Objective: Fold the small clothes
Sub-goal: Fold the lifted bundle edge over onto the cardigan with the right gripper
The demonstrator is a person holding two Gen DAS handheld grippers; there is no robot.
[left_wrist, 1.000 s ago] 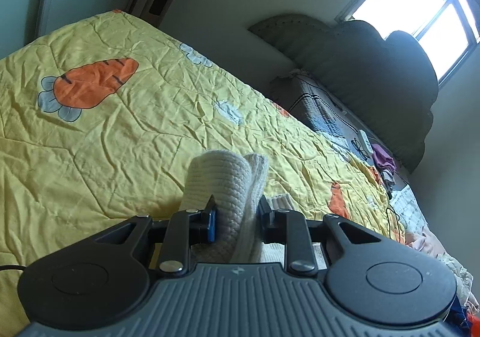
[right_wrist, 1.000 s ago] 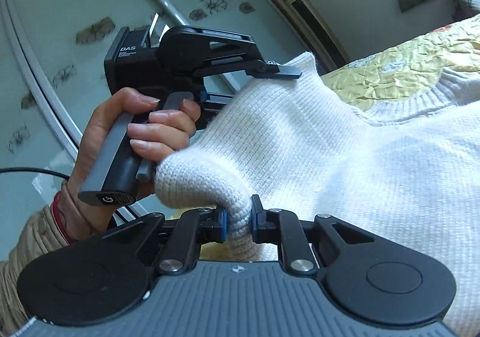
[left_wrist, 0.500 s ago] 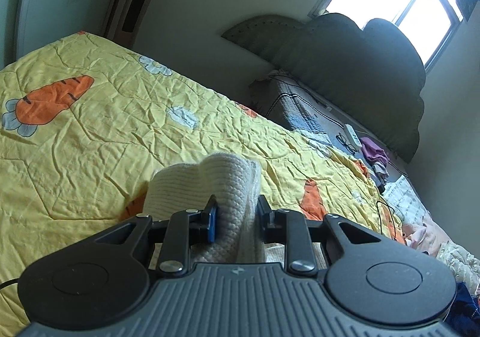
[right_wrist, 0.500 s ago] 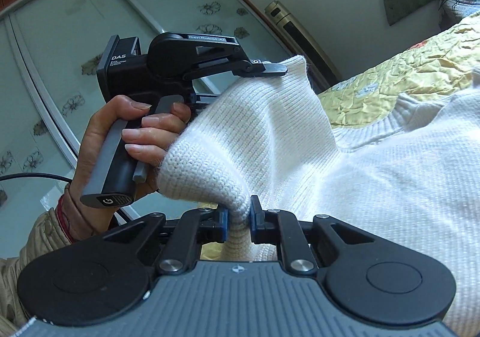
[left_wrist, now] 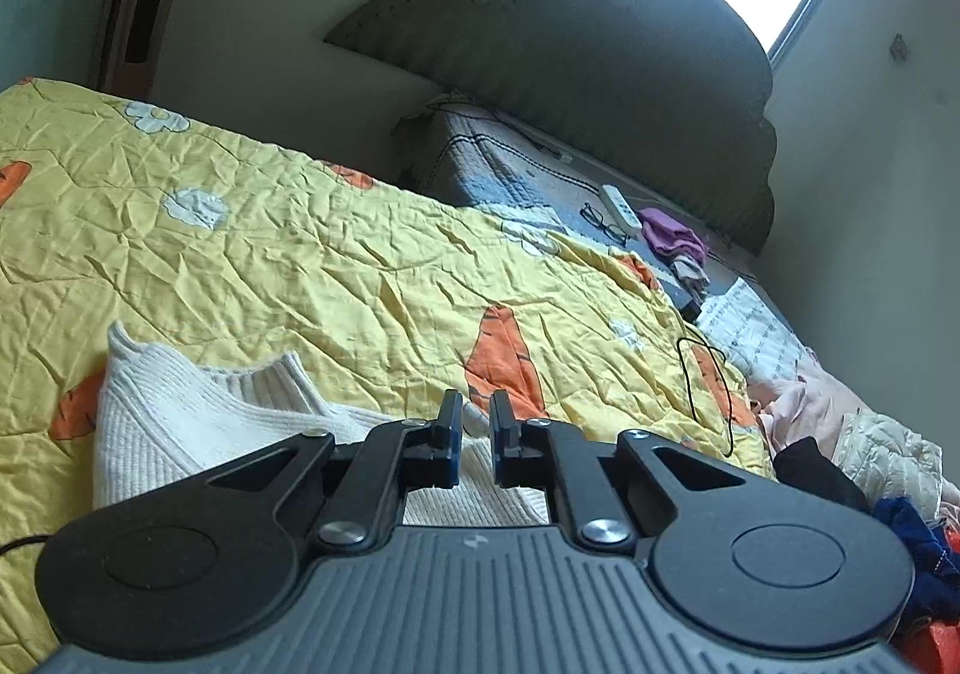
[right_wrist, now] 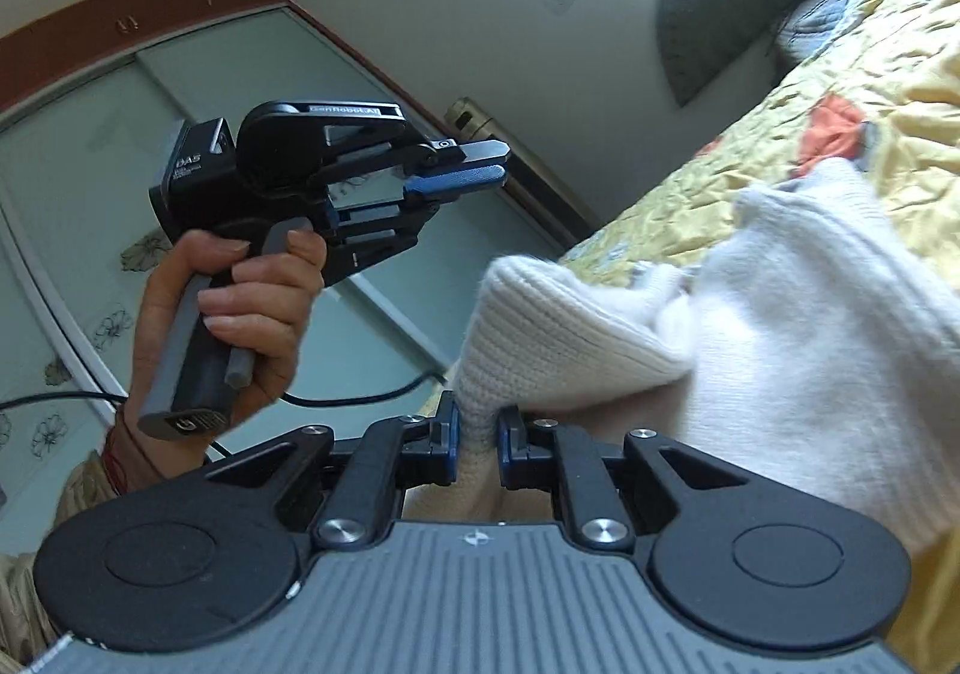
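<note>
A white knit sweater [left_wrist: 180, 422] lies on the yellow carrot-print bedspread [left_wrist: 300, 254], below and left of my left gripper [left_wrist: 476, 404]. That gripper is shut, with nothing between its blue pads. In the right wrist view the left gripper [right_wrist: 501, 161] hangs in the air in a person's hand [right_wrist: 240, 314], clear of the cloth. My right gripper [right_wrist: 480, 422] is shut on a folded edge of the sweater [right_wrist: 810, 314]. The cloth rises from the jaws and spreads to the right over the bedspread [right_wrist: 870, 44].
A dark padded headboard [left_wrist: 600, 44] stands at the far end below a window. Glasses, a power strip [left_wrist: 618, 206] and purple cloth [left_wrist: 669, 236] lie near it. A heap of clothes [left_wrist: 870, 446] sits at the right. Glass wardrobe doors [right_wrist: 90, 164] are behind the hand.
My left gripper has let go of the sweater and closed with nothing in it, swinging away from the cloth. The freed corner has dropped onto the bed. My right gripper keeps its hold.
</note>
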